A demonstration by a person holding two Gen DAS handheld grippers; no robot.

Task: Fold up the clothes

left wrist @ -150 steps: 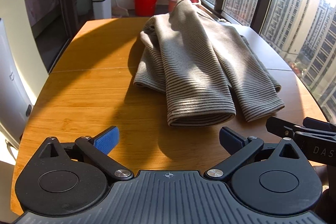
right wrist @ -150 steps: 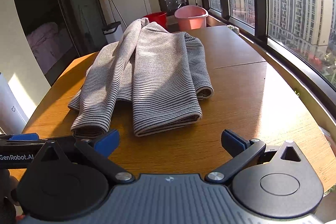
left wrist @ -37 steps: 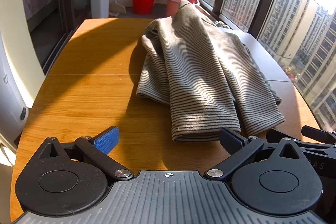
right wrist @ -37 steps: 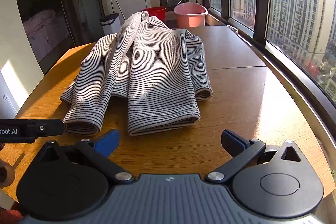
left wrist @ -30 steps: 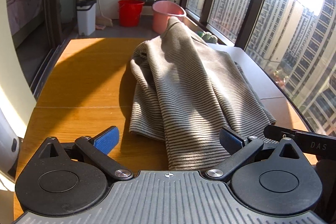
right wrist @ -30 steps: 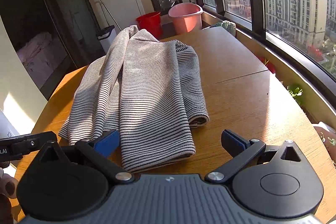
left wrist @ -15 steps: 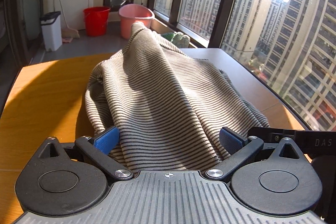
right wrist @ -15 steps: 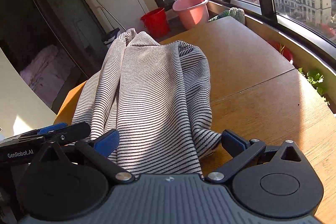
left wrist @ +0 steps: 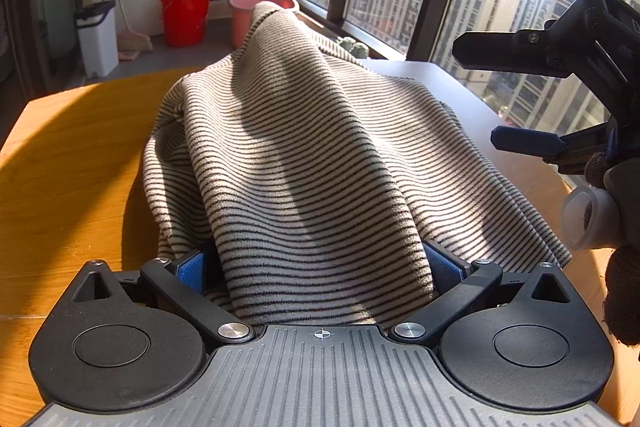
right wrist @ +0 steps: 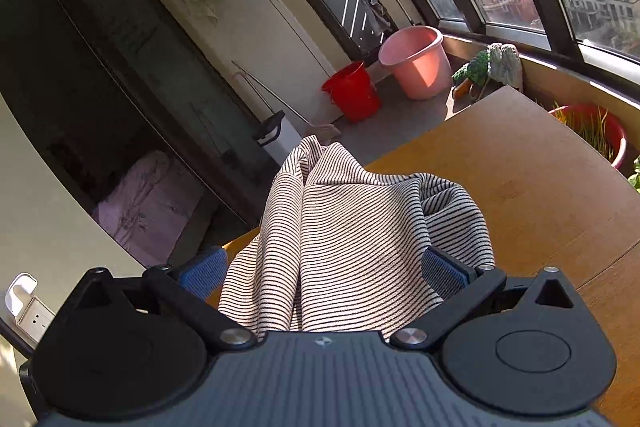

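A grey sweater with thin dark stripes (left wrist: 304,155) lies folded lengthwise on the wooden table (left wrist: 68,163). Its near hem fills the gap between the blue pads of my left gripper (left wrist: 316,267), whose jaws stand wide. In the right wrist view the sweater (right wrist: 360,239) also bunches between the wide-set pads of my right gripper (right wrist: 324,273), which is tilted upward. The right gripper also shows in the left wrist view (left wrist: 560,99), raised at the right, fingers apart.
A red bucket (left wrist: 185,17), a pink bucket (left wrist: 260,7) and a white bin (left wrist: 96,37) stand on the floor beyond the table's far end. Windows run along the right side. A red planter (right wrist: 592,135) sits by the table's right edge.
Both grippers have moved forward onto the sweater's near hem, which now lies between their pads. The right gripper has tilted up and risen.
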